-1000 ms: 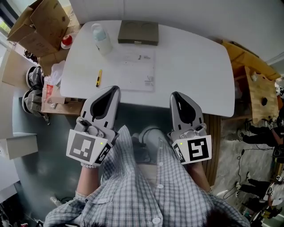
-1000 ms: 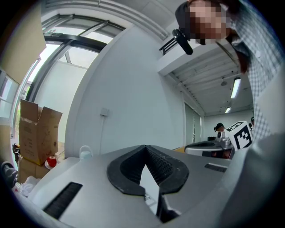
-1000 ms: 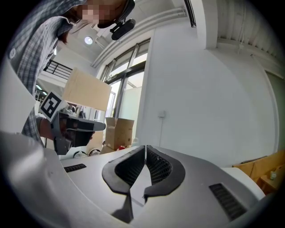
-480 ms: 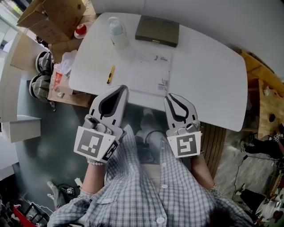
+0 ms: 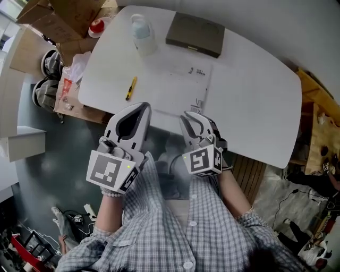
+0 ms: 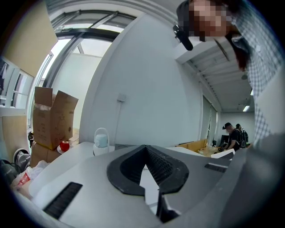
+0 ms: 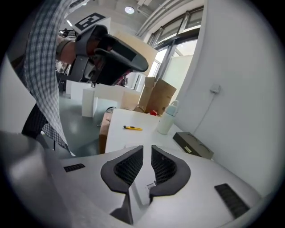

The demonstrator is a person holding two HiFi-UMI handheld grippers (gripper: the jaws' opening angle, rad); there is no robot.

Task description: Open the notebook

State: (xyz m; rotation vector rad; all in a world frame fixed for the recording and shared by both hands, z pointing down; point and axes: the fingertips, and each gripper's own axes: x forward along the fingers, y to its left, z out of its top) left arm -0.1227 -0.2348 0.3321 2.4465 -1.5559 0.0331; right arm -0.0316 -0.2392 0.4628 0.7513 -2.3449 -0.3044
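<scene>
The notebook is a dark olive, closed book lying at the far side of the white table. Both grippers hover over the table's near edge, well short of the notebook. My left gripper is shut, with its pads meeting and nothing held. My right gripper is over the near edge of a printed sheet. Its jaws are opening, with a narrow gap and nothing between them.
A pale bottle stands to the left of the notebook. A yellow cutter lies near the table's left edge. Cardboard boxes and bags crowd the floor at the left, and wooden furniture stands at the right.
Both grippers have come down toward the table's near edge. The right one has moved left and rolled, its marker cube now tilted, and its tips reach over the sheet. Its jaws have parted slightly.
</scene>
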